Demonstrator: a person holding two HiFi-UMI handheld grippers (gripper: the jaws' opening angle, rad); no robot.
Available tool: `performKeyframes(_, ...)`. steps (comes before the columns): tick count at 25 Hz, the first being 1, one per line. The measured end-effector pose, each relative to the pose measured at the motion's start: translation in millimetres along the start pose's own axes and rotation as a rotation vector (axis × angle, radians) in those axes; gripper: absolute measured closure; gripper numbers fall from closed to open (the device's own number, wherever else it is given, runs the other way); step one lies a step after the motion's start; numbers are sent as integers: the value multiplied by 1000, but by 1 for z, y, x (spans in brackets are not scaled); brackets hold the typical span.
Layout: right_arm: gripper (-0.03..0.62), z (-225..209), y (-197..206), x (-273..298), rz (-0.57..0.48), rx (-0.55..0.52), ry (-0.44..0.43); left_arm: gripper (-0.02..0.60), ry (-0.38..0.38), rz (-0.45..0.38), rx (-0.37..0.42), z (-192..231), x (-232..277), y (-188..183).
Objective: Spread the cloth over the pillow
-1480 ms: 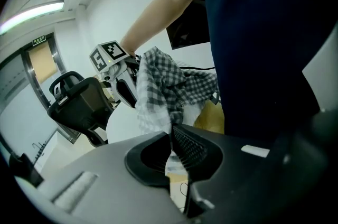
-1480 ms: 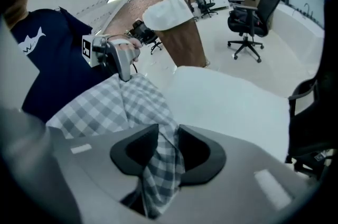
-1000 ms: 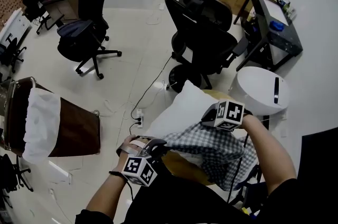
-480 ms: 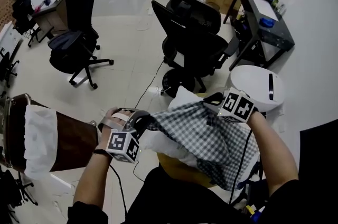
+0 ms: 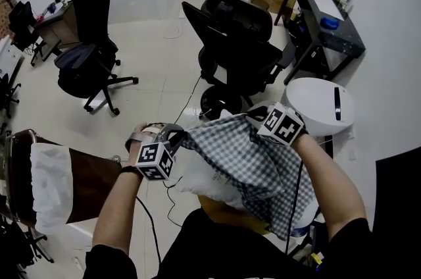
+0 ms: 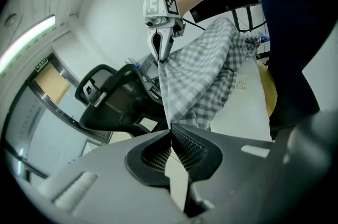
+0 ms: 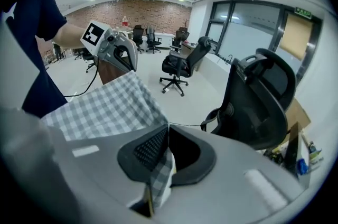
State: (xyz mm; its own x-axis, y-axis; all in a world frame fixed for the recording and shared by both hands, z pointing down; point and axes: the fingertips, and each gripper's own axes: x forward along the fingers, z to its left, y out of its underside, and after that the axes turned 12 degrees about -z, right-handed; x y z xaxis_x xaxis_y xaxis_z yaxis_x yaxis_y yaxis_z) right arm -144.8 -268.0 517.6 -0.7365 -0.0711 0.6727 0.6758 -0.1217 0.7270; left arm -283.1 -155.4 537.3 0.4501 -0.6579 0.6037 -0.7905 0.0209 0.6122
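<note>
A grey-and-white checked cloth (image 5: pixel 247 162) is stretched in the air between both grippers, above a white pillow (image 5: pixel 200 174) that lies on a round wooden stool (image 5: pixel 220 213). My left gripper (image 5: pixel 179 135) is shut on the cloth's left corner (image 6: pixel 174 112). At the right, my right gripper (image 5: pixel 253 117) is shut on the other corner (image 7: pixel 158 175). The cloth (image 7: pixel 100 109) hangs down over the pillow's (image 6: pixel 240 96) right part. In the left gripper view the right gripper (image 6: pixel 160 59) pinches the far edge; the right gripper view shows the left gripper (image 7: pixel 129 65) doing the same.
A black office chair (image 5: pixel 233 47) stands just beyond the pillow. A white round bin (image 5: pixel 322 110) and a black desk (image 5: pixel 325 21) are at the right. Cables and a power strip (image 5: pixel 172 166) lie on the floor; a brown chair with white cloth (image 5: pixel 49 182) is at left.
Both grippers moved away from me and apart, drawing the bunched cloth out taut across the pillow. The left gripper travelled up and left; the right rose slightly.
</note>
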Motion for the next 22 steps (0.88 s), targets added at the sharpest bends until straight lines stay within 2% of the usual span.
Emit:
performKeyframes(4,571,0,21,26,12,51,7,580,83,32,-97,-25,30,31)
performKeyframes(6,526,-5,23,31,-8,69,37,575,103,30,-123,-34,37,35)
performKeyframes(9,490,-14,18,21,-56,91,94,530,110,6,-115,-38,38,28)
performKeyframes(12,476,-22,9,-5,-120,107,169,465,86,-32,-70,-32,28,10)
performKeyframes(14,470,-22,3,-29,-163,120,208,457,58,-85,-28,-27,16,-16)
performKeyframes(17,468,-16,-1,-71,-211,125,259,457,34,-219,13,-26,-3,-78)
performKeyframes(20,465,-3,7,-114,-245,144,312,457,62,-354,33,-48,-14,-149)
performKeyframes(22,464,11,20,-141,-250,155,344,442,106,-406,58,-76,-13,-186)
